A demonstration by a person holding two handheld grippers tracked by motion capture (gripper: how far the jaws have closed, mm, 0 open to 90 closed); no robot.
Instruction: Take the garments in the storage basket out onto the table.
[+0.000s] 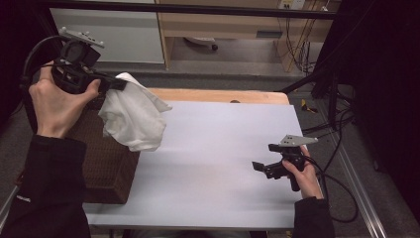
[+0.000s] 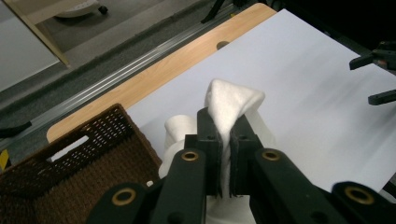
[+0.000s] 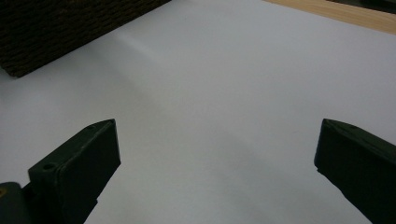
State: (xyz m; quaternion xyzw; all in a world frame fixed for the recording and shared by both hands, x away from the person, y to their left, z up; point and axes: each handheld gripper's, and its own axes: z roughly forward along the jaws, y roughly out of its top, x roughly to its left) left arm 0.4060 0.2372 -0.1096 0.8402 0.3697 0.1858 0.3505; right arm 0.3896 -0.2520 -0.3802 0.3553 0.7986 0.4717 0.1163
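The right gripper point(image 1: 261, 167) is hovering low over the near right part of the white table point(image 1: 223, 148), its jaws standing wide apart with nothing between them. Farther off at the left, the left gripper point(image 1: 120, 83) is pinching a white cloth point(image 1: 133, 116), which is hanging above the table beside the brown wicker basket point(image 1: 106, 163).

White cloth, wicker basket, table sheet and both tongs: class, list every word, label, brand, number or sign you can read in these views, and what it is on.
None can be read.
White cloth: plain, no print.
Wicker basket: no tag or label.
Table sheet: blank.
Left tongs and right tongs: no lettering visible.
Yellowish patch on the far cabinet: too small and blurred to read.
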